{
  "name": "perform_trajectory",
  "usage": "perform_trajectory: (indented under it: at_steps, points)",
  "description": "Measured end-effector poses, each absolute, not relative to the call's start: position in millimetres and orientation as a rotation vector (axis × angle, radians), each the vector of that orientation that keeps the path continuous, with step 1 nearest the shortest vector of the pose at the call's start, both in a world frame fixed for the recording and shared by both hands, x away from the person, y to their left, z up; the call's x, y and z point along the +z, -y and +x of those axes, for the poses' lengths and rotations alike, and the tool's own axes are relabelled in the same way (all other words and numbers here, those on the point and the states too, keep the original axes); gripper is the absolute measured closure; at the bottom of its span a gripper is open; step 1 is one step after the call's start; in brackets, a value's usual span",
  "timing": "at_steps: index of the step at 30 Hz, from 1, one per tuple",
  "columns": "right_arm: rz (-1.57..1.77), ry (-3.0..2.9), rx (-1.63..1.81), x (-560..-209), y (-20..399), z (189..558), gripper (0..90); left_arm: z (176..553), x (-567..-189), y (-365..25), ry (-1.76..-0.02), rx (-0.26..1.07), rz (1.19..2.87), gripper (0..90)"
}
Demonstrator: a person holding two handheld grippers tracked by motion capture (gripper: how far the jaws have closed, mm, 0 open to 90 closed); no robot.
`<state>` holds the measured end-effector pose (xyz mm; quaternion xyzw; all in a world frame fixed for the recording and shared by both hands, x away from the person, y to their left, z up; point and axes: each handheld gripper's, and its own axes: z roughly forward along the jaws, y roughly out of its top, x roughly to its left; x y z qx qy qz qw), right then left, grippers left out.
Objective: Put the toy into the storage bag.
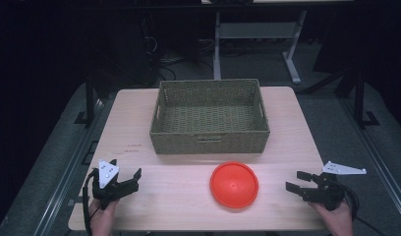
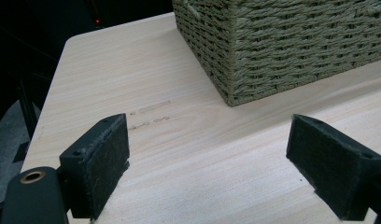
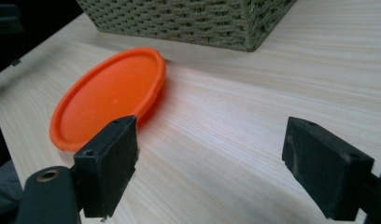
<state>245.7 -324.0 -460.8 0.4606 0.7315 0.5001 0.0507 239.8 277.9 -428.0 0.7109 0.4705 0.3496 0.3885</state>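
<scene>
High view: the orange plate lies flat in the lower middle of the frame, on the pale wooden surface just below the woven basket. It's round, so no long axis to speak of — it just faces straight up. The left gripper sits at lower left, jaws spread with nothing between them, pointing right and slightly up-frame. The right gripper is at lower right, aimed left toward the plate but well apart from it, also released. Both hands are cut off by the bottom edge, only partly visible.

Left gripper view: jaws wide apart over bare surface, with a basket corner at upper right — its top is cropped off.

Right gripper view: the plate sits left of centre, its near edge hidden behind the left-hand jaw. Jaws wide, empty; the basket runs along the top edge, mostly cut off.
</scene>
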Motion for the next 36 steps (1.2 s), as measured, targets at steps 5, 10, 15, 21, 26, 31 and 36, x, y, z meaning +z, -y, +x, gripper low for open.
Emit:
perform_trajectory:
  at_steps: [5,10,15,21,26,31,36]
  points:
    - [1.403,-2.234,1.507,-460,322,245,17.8,238,-428,-278,-1.193,0.886,1.803,12.7]
    - [1.381,-2.247,1.478,-459,317,245,17.9,238,-428,-278,-1.191,0.883,1.81,12.7]
    - [1.362,-2.258,1.475,-458,313,245,18.4,238,-428,-279,-1.191,0.887,1.809,12.7]
    - [1.34,-2.271,1.473,-458,308,245,18.3,238,-428,-277,-1.178,0.892,1.807,12.7]
    - [1.324,-2.286,1.482,-457,303,244,17.8,238,-428,-277,-1.176,0.888,1.818,12.7]
    - [1.312,-2.31,1.472,-457,297,245,17.9,238,-428,-276,-1.172,0.888,1.814,12.7]
    - [1.298,-2.316,1.475,-457,293,245,17.9,238,-428,-276,-1.173,0.888,1.816,12.7]
